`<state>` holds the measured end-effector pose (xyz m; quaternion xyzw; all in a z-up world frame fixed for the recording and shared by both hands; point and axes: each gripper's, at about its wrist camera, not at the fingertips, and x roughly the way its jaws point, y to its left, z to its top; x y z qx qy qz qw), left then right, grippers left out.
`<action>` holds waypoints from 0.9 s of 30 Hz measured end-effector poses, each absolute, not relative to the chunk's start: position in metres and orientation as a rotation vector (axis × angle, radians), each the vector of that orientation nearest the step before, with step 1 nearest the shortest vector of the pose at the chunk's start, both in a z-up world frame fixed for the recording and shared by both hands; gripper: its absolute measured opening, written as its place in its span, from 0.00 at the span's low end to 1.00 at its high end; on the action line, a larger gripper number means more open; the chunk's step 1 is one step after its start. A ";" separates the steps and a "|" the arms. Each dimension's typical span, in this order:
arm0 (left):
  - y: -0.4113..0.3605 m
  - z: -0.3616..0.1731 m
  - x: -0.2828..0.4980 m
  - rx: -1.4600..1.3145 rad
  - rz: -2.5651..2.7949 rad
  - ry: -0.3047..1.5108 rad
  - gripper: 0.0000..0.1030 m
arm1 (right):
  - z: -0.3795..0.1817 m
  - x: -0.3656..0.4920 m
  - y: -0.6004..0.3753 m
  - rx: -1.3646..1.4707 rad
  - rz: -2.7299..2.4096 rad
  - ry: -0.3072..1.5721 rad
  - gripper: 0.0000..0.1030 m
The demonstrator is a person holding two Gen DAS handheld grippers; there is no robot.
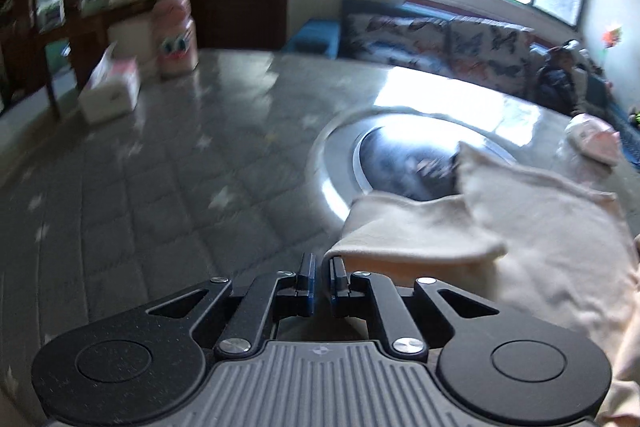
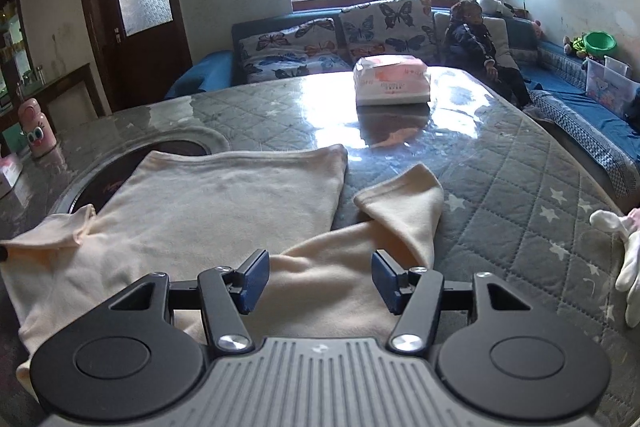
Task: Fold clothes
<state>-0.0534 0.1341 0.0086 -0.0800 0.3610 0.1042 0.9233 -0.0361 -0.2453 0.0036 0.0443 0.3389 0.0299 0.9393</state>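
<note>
A cream long-sleeved shirt (image 2: 224,203) lies spread on the quilted grey table (image 2: 520,187). Its right sleeve (image 2: 404,215) is bent back on itself just ahead of my right gripper (image 2: 318,281), which is open and empty above the shirt's lower part. In the left wrist view the shirt (image 1: 540,247) lies to the right, with its left sleeve cuff (image 1: 404,239) folded over. My left gripper (image 1: 322,279) has its jaws nearly closed on the edge of that cuff; the view is blurred.
A round metal-rimmed recess (image 1: 340,163) is set in the table under the shirt's far end. A tissue pack (image 2: 392,81) sits at the far side, a pink bottle (image 2: 36,127) and a white box (image 1: 108,91) at the left. White socks (image 2: 624,251) lie at the right edge. A sofa (image 2: 340,35) with a child stands behind.
</note>
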 end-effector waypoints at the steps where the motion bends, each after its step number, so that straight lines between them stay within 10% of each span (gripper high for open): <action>1: 0.136 0.005 -0.054 -0.170 0.219 0.752 0.11 | 0.003 -0.036 -0.246 0.089 0.059 0.696 0.56; 15: 0.131 0.006 -0.050 -0.200 0.243 0.720 0.91 | -0.002 0.015 -0.261 -0.028 0.014 0.682 0.54; 27: 0.092 0.013 -0.045 -0.198 0.062 0.698 1.00 | -0.019 0.030 -0.272 -0.096 -0.040 0.688 0.05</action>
